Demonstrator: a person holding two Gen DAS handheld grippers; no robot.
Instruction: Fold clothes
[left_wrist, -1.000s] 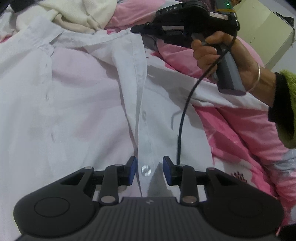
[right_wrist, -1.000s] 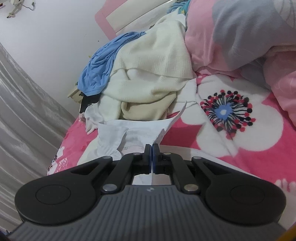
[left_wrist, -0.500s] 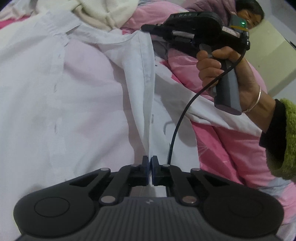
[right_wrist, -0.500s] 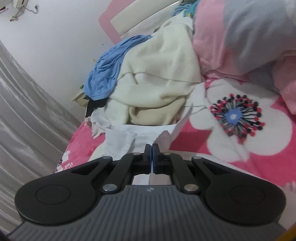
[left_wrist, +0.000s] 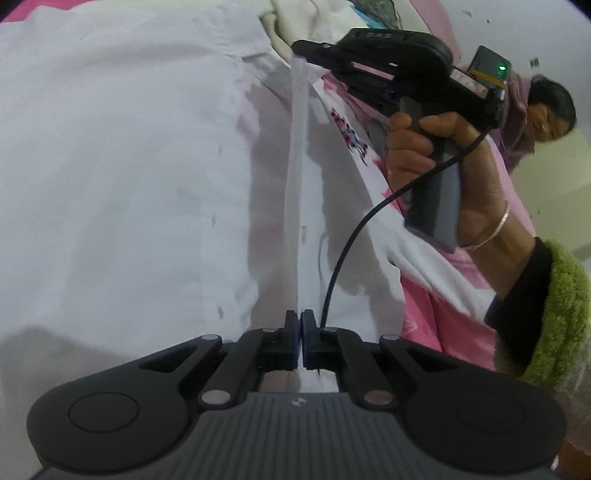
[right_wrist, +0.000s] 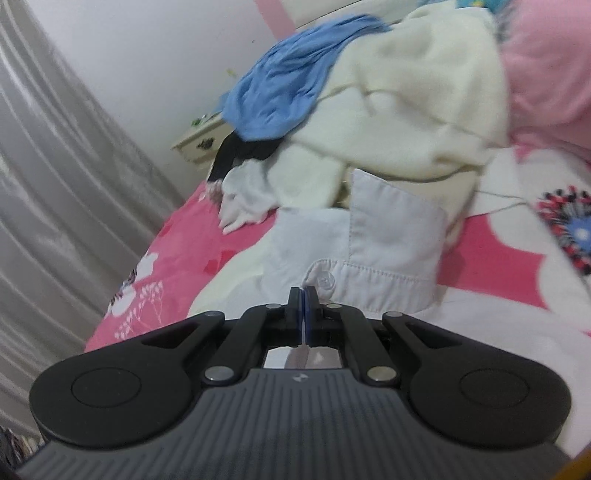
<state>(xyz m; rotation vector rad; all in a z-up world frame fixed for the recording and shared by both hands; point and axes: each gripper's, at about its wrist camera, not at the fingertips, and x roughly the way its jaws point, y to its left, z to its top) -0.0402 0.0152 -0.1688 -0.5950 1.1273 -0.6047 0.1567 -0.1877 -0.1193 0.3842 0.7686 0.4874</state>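
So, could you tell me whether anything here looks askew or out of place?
Nothing looks damaged. The white shirt lies rumpled, its front edge stretched taut between the left claw and right claw; unfolded clothes are heaped behind.

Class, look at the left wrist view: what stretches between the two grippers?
A taut front edge of the white shirt runs from the left gripper to the right gripper; both are shut on it.

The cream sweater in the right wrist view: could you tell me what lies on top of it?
A blue garment is draped over the cream sweater. Whatever the sweater itself covers is hidden.
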